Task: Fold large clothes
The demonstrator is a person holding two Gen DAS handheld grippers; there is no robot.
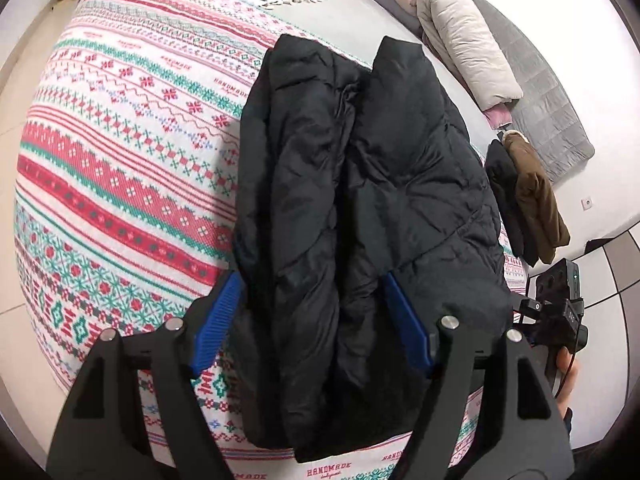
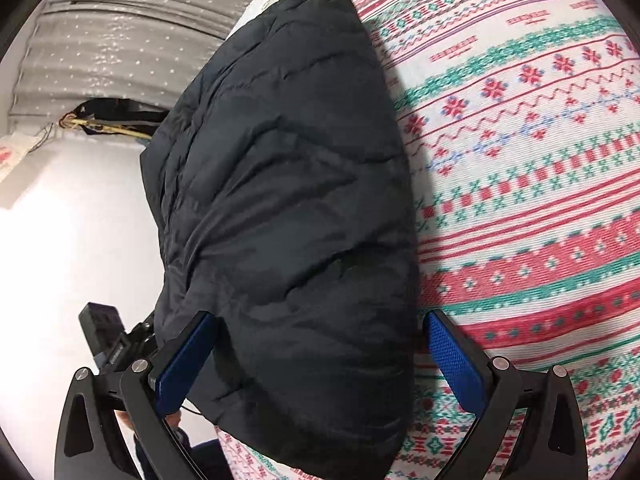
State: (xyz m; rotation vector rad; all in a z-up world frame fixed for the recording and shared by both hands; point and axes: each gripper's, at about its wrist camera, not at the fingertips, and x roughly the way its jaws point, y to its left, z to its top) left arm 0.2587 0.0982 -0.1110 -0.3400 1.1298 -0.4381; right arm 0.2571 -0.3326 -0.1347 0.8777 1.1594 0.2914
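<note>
A black puffer jacket (image 1: 360, 200) lies folded lengthwise on a bed with a red, green and white patterned blanket (image 1: 120, 160). My left gripper (image 1: 311, 276) is open at the jacket's near end, with one blue pad at its left edge and the other resting on the padding. In the right wrist view the same jacket (image 2: 288, 200) fills the middle. My right gripper (image 2: 319, 314) is open around its near end, its right pad clear of the cloth. Each gripper shows in the other's view: the right one (image 1: 560, 300) and the left one (image 2: 112, 340).
Pillows (image 1: 464, 40) and a grey quilted cover (image 1: 540, 92) lie at the bed's far right. Brown (image 1: 536, 200) and black garments hang over the right edge. A grey starred curtain (image 2: 120, 40) hangs beyond the bed. Light floor tiles (image 1: 16, 100) lie to the left.
</note>
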